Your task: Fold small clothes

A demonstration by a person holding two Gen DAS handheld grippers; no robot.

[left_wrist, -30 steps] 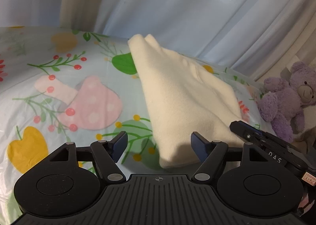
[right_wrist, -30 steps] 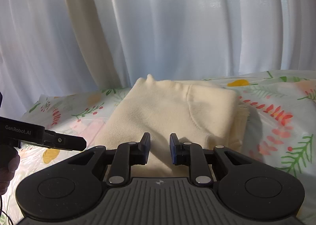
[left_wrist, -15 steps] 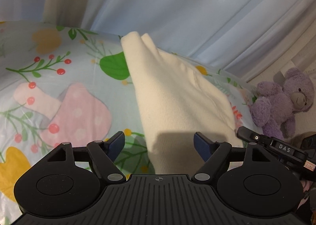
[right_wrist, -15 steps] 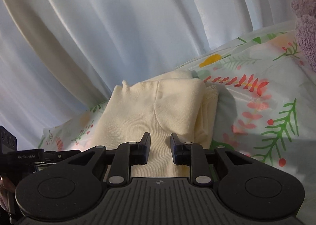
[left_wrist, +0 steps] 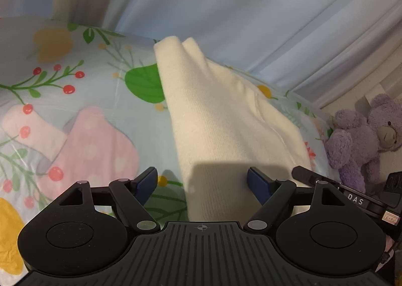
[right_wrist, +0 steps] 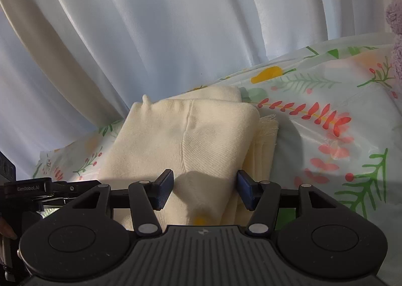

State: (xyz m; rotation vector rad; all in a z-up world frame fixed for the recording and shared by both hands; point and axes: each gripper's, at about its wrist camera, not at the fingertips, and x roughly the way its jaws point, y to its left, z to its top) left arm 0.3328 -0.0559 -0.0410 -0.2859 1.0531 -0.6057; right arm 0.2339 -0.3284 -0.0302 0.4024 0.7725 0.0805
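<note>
cream garment (right_wrist: 191,140) lay folded on floral sheet (right_wrist: 326,100) | right gripper (right_wrist: 204,189) jaws opening over near edge, nothing pinched | left gripper (left_wrist: 202,183) spread wide, empty | risk: shallow bite grabs top layer only, fold peels open

R gripper (right_wrist: 205,189) jaws opening, were near shut; now wide over folded cream garment (right_wrist: 181,143). L gripper (left_wrist: 202,185) opened slightly, edged closer to garment.
</note>
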